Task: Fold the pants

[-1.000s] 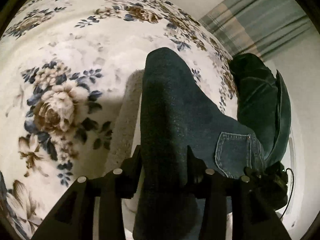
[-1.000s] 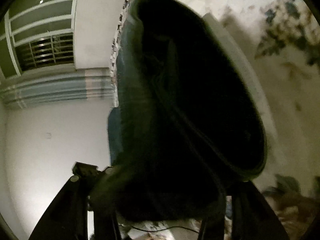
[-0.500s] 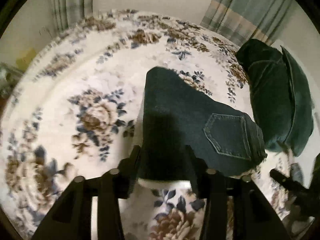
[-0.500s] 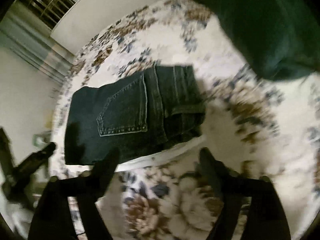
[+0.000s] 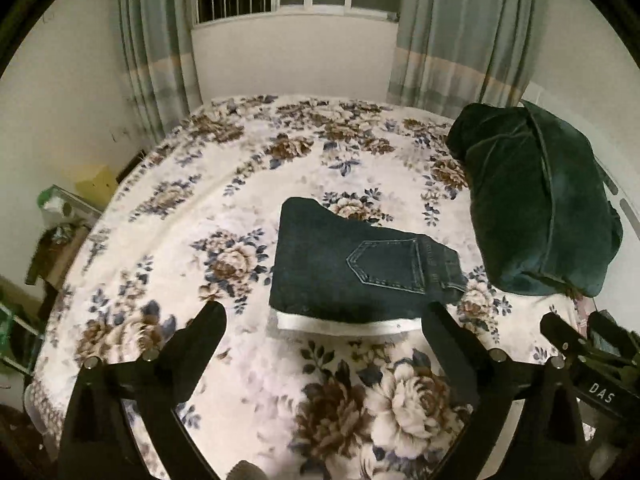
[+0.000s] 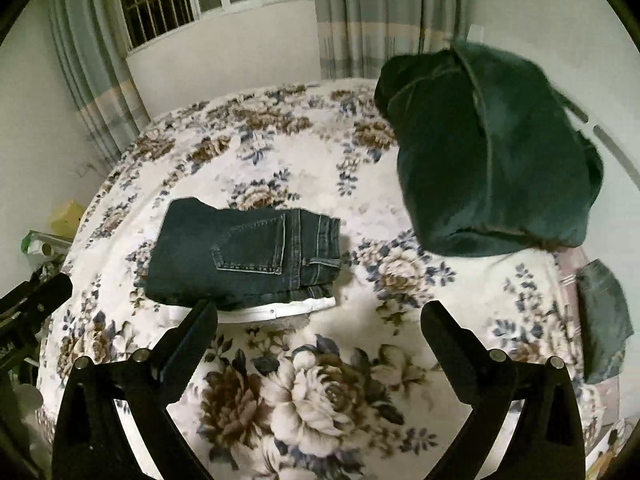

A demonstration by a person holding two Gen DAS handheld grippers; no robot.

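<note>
We held both grippers — left, right — wide and empty above the bed; the pants lay folded beside the cushion, so folding looked finished — next, perhaps only tidying.

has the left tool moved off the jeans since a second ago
Yes. The left tool was shut on the jeans; now it is open, pulled back short of them over the floral bedspread.

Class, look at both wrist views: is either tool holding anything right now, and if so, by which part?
Nothing is held. The left tool and right tool are both open above the bedspread, and the folded jeans lie free on a white board.
</note>
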